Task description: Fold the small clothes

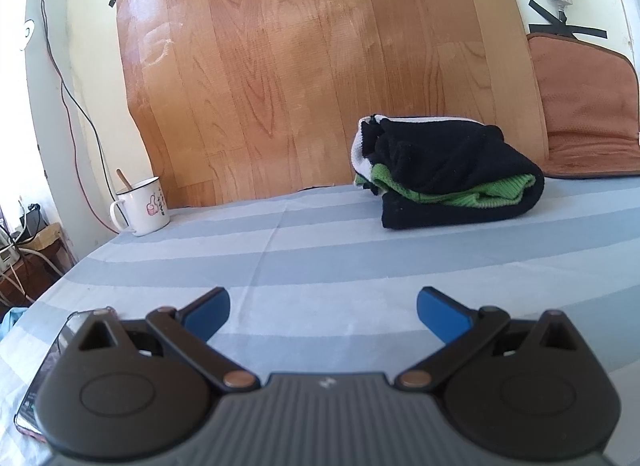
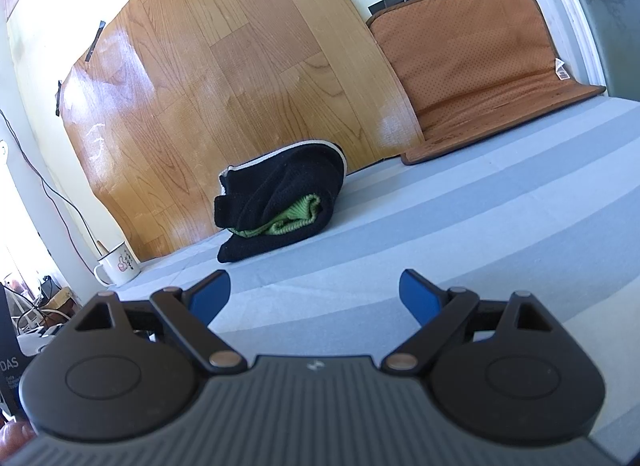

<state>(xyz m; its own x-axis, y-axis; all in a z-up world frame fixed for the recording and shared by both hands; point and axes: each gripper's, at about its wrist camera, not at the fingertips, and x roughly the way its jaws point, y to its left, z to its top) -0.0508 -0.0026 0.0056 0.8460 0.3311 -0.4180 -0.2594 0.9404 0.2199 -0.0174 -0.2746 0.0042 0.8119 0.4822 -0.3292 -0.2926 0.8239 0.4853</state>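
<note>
Folded clothes (image 1: pixel 452 173) lie in a black bundle with green and white layers showing, on the striped worktop (image 1: pixel 320 250), against the foot of the wood panel (image 1: pixel 312 65). The left gripper (image 1: pixel 323 312) stands well short of the clothes, jaws spread wide, holding nothing. The right gripper (image 2: pixel 315 298) is likewise wide and empty, also short of the clothes (image 2: pixel 280 205). A mug (image 1: pixel 142 205) stands to the left of the clothes; a brown cushion (image 1: pixel 584 113) leans to their right.
</note>
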